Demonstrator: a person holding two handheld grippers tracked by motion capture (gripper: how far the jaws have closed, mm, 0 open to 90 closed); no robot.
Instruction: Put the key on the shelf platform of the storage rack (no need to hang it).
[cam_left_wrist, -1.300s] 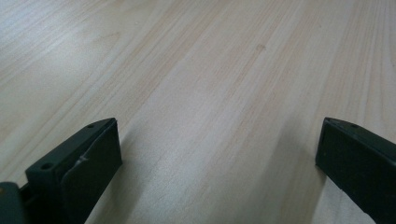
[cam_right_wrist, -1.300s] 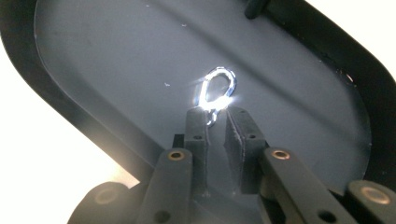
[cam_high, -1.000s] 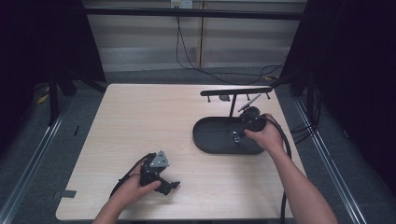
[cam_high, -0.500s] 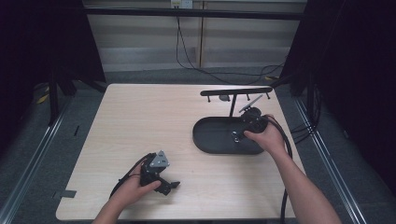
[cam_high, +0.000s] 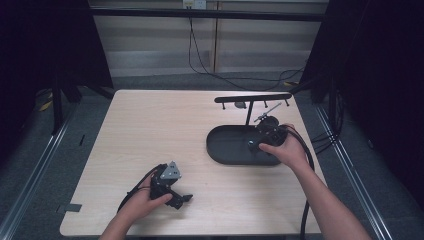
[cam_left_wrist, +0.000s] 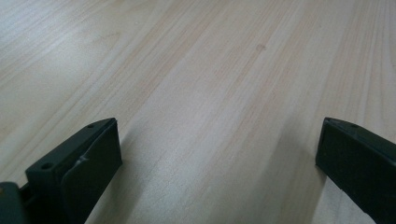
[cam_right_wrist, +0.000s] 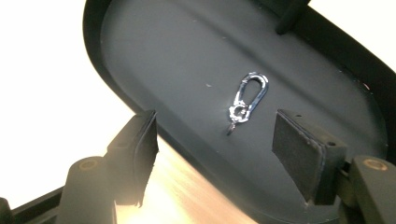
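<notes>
Right gripper (cam_right_wrist: 215, 135), jaws just opened wide, hangs above the carabiner clip (cam_right_wrist: 247, 101) lying loose in the tray (cam_right_wrist: 154, 51): looks freshly released, so next is retreat; left gripper (cam_left_wrist: 212, 154) idles open, empty.

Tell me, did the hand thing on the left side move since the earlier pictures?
No. In the high view the left gripper sits at the same spot near the table's front edge as before, jaws open over bare wood.

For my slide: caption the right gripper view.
Open right gripper above a metal clasp lying in the dark oval tray.
</notes>
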